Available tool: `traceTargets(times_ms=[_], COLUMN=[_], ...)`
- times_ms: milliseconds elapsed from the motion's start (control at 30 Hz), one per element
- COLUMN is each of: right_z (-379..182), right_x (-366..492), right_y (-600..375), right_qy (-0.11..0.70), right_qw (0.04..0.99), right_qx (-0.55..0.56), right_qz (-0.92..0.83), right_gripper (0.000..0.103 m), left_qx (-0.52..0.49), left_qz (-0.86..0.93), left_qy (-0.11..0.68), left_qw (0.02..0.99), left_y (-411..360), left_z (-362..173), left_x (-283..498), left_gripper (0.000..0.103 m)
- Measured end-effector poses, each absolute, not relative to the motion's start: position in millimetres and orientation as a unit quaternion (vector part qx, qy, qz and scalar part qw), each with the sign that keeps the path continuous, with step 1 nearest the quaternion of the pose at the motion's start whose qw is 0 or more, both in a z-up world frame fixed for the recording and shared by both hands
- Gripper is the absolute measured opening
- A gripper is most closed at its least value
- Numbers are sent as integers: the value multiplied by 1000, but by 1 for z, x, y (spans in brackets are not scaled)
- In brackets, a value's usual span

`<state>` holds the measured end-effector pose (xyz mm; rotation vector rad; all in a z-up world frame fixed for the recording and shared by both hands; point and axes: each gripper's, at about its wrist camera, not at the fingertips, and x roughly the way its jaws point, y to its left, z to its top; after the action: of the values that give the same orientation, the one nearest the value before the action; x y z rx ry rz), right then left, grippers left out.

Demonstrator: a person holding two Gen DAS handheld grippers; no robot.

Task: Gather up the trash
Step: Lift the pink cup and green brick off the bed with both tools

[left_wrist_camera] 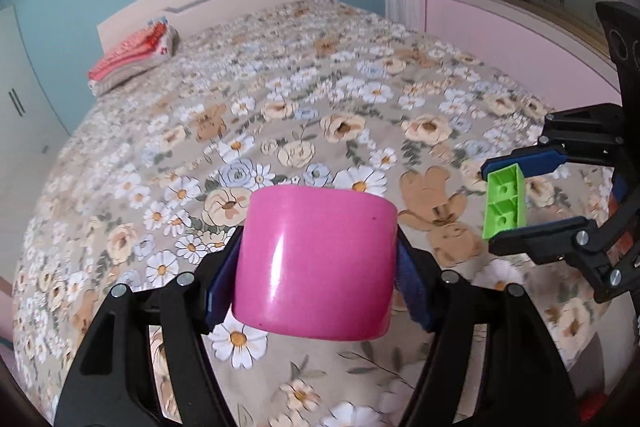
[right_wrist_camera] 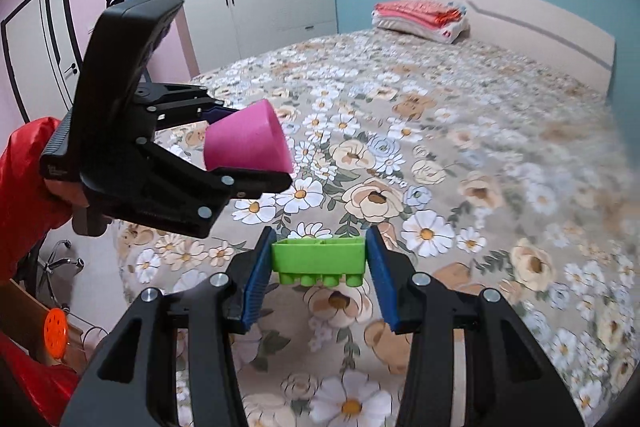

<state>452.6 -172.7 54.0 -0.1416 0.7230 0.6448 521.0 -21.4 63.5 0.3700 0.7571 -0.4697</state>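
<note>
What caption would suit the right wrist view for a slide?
Right gripper clamps a green toy brick above the floral bed, while the left gripper holds a pink cup.

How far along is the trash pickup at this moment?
Both pickups look done: the left gripper is shut on the pink cup, and the right gripper is shut on the green toy brick, both lifted above the flowered bed. Left to do: dropping them off. No bin shows in either view, and no other loose trash shows on the bed.
</note>
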Motion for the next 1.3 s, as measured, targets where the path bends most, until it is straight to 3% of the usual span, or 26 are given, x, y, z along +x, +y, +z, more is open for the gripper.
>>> traceTargets(times_ms=[700,967,1300], right_z=[147,151,124], right_x=[267,216,164], right_y=[-206,-208,-198], right_qy=[266,262,274], right_qw=[920,925,921], right_qx=[-98,-113,-135], right_qz=[271,250,240], right_gripper=[48,48,48], left_qx=[175,152,131], left_qz=[-135,-116,-124], left_qy=[268,248,258], left_qw=[938,950,949], left_y=[-48,-42,-29], left_z=[166,172,143], left_x=[326,269,207], left_gripper=[69,69,69])
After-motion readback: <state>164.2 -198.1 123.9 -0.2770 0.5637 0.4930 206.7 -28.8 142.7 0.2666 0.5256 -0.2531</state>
